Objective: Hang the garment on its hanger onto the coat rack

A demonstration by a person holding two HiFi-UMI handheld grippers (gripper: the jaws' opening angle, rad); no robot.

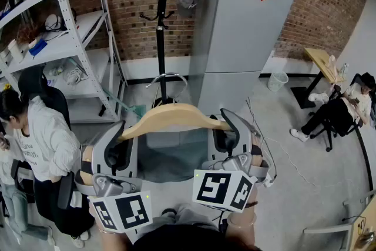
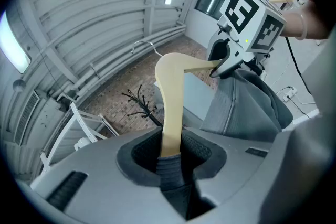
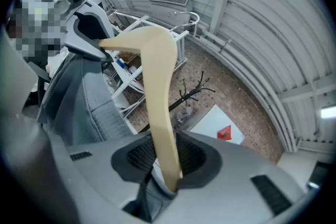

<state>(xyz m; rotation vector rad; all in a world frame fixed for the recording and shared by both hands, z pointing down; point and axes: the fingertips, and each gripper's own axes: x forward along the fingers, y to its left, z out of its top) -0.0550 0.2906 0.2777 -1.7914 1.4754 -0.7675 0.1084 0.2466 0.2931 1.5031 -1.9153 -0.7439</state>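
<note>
**Both hand-held grippers clamp the hanger, well short of the coat rack**

Head view: the wooden hanger (image 1: 170,117) is level, with a hand-held gripper at each end. The left hand-held gripper (image 1: 120,150) has its jaws closed on the hanger's left end, and the right hand-held gripper (image 1: 226,133) on its right end. The grey garment (image 1: 170,163) hangs below the wooden bar, between the two grippers. The metal hook (image 1: 167,76) of the hanger stands up from the middle. The black coat rack (image 1: 161,20) stands farther back, in front of the brick wall, and the hanger does not touch it. Only this view shows the floor, a white shelf unit (image 1: 70,38) at the left, a tall pale cabinet (image 1: 247,26) at the right, and two seated persons at the sides.

Left gripper view: the jaws of the left hand-held gripper (image 2: 170,157) press on the end of the hanger (image 2: 170,92). A fold of grey fabric is caught there together with the wood, which the head view does not show. The garment (image 2: 247,107) drapes to the right, and the right hand-held gripper (image 2: 223,63) grips the far end. The coat rack (image 2: 142,105) looks small and distant.

Right gripper view: the right hand-held gripper (image 3: 165,165) is clenched on the bare wooden end of the hanger (image 3: 155,76), with grey fabric just under it. The left hand-held gripper (image 3: 92,42) holds the opposite end. The garment (image 3: 89,107) falls at the left. Beyond it, the coat rack (image 3: 191,93) stands well apart from the hanger.
</note>
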